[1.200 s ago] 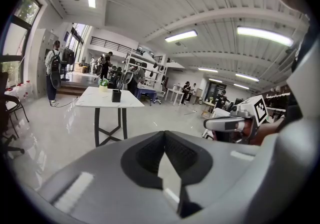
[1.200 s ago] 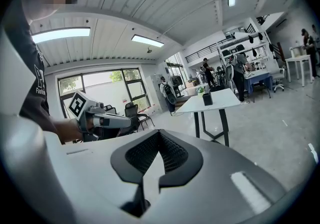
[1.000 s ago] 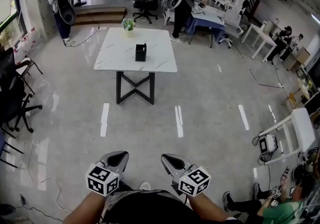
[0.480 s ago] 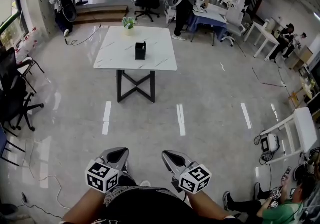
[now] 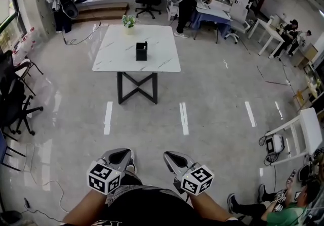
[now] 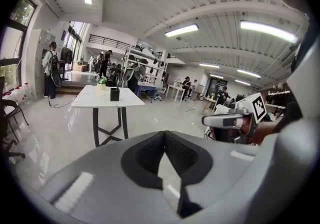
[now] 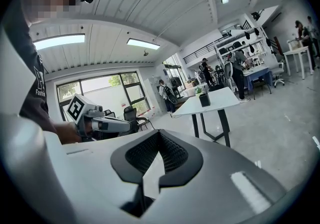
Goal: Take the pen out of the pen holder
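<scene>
A black pen holder [image 5: 142, 51] stands upright near the middle of a white marble-top table [image 5: 114, 53], far ahead across the floor. A thin pen tip [image 5: 146, 43] pokes out of its top. The holder also shows small in the left gripper view [image 6: 114, 94] and in the right gripper view [image 7: 204, 99]. My left gripper [image 5: 120, 155] and right gripper [image 5: 169, 157] are held low, close to my body, side by side and far short of the table. Both are shut with nothing between their jaws.
A small potted plant [image 5: 128, 20] sits at the table's far edge. Black office chairs [image 5: 12, 101] stand at the left, a white bench [image 5: 304, 129] and a seated person [image 5: 283, 210] at the right. Cables trail on the floor at the lower left. Desks and people fill the back.
The head view has drifted slightly, so the table sits a little lower and larger. The person with the backpack at the back left has shifted. Both grippers keep their pose.
</scene>
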{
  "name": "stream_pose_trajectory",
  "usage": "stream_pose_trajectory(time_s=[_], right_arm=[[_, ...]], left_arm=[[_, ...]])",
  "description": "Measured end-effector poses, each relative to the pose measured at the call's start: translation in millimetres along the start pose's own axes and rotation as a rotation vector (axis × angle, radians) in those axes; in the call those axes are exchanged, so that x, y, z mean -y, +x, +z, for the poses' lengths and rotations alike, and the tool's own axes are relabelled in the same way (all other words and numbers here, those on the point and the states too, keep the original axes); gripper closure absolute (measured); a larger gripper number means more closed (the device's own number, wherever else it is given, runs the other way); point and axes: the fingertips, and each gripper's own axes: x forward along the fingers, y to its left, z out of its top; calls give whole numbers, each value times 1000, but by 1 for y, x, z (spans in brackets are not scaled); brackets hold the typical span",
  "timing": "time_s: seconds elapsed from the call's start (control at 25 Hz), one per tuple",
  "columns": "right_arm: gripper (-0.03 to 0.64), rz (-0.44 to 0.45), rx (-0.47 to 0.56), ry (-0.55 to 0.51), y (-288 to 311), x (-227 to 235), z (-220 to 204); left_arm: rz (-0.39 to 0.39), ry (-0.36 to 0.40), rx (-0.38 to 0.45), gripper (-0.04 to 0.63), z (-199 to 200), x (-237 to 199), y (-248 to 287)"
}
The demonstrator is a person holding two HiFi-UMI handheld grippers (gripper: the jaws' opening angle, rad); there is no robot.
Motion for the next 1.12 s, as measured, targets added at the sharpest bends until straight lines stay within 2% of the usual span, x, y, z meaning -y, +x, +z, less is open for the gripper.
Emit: stream_pose_trajectory(time_s=[0.44,0.56,1.12], right_arm=[[621,-22,-15,-27,86,47,57],[621,-15,-19,-51,116,54,71],[621,-76,-20,-22,247,93,124]], left_arm=[[-33,21,26,538,70,-80,59],[-41,48,28,538,87,-106,74],[-105,69,34,538,159,-226,124]])
